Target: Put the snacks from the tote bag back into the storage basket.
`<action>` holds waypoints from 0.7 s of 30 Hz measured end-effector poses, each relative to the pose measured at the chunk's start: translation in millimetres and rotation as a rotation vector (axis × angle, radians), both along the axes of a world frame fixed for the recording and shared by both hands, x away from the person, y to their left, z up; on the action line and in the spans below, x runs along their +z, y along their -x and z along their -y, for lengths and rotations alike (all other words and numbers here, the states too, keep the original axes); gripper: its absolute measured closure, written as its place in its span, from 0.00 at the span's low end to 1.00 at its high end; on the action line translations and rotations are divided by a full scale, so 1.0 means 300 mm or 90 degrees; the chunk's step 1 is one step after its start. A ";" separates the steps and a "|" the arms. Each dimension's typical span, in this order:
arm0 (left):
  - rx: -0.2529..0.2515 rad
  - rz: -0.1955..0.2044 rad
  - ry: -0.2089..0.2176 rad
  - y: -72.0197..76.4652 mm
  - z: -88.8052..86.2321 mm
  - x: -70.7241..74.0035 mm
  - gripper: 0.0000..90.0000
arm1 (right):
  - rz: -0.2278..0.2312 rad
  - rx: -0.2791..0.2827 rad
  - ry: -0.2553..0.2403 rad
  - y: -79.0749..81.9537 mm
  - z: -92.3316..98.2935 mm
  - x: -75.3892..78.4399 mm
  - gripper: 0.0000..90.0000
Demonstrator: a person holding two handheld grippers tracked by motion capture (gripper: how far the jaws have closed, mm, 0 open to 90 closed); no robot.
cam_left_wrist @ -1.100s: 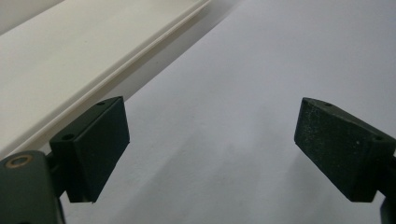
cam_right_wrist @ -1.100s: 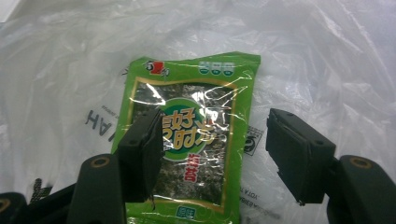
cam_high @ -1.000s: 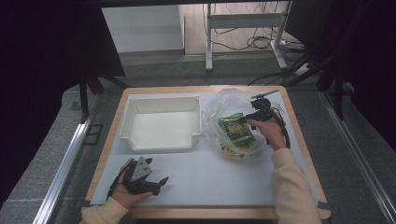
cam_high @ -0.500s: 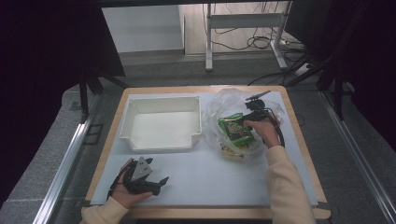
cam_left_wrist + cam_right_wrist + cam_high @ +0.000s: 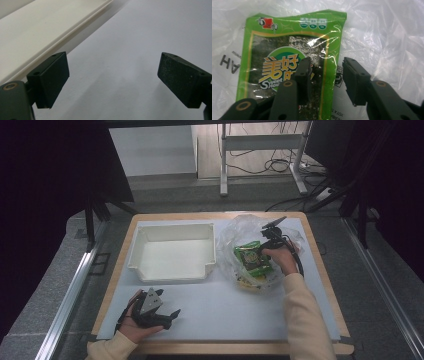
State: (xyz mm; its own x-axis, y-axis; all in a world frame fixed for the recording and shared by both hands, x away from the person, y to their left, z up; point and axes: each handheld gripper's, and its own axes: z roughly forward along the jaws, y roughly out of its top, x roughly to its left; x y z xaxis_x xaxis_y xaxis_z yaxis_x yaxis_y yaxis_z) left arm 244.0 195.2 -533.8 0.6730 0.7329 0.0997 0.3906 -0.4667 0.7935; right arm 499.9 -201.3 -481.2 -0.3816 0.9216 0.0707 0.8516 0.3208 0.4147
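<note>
Both my hands are over the table: my left gripper (image 5: pixel 172 314) rests near its front edge with jaws wide apart and nothing between them. My right gripper (image 5: pixel 325 75) reaches down into the clear plastic bag (image 5: pixel 235 232), and its jaws have just been closing. They now straddle the right edge of the green seaweed packet (image 5: pixel 287 50) without pressing it yet.
</note>
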 end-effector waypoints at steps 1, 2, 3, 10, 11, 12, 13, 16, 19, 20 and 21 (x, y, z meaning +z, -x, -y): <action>0.000 0.000 0.000 0.000 0.000 0.000 0.11 | -0.005 -0.002 -0.002 -0.003 0.003 -0.003 0.70; 0.000 0.000 0.000 0.000 0.000 0.000 0.12 | -0.011 -0.005 -0.009 -0.005 0.007 -0.003 0.73; 0.000 0.000 0.000 0.000 0.000 0.000 0.11 | -0.010 -0.006 -0.008 -0.005 0.007 -0.003 0.74; 0.000 0.001 0.001 0.002 0.000 0.001 0.11 | -0.028 -0.010 -0.012 -0.008 0.009 -0.011 0.80; 0.000 0.001 0.001 0.002 0.000 0.001 0.12 | -0.035 -0.014 -0.013 -0.010 0.010 -0.013 0.81; 0.000 0.001 0.000 0.002 0.000 0.001 0.12 | -0.040 -0.020 -0.018 -0.011 0.009 -0.017 0.84; 0.000 0.001 0.000 0.002 0.000 0.001 0.12 | -0.040 -0.020 -0.018 -0.011 0.009 -0.017 0.84; 0.001 0.001 -0.001 0.003 0.001 0.000 0.12 | -0.043 -0.026 -0.015 -0.011 0.001 -0.019 0.87; 0.001 0.002 -0.001 0.003 0.002 0.000 0.11 | -0.046 -0.045 -0.005 -0.008 -0.013 -0.020 0.92; 0.001 0.002 -0.001 0.003 0.002 0.000 0.12 | -0.046 -0.045 -0.005 -0.008 -0.013 -0.020 0.92; 0.001 0.002 -0.002 0.003 0.002 -0.001 0.12 | -0.045 -0.048 -0.002 -0.007 -0.015 -0.020 0.93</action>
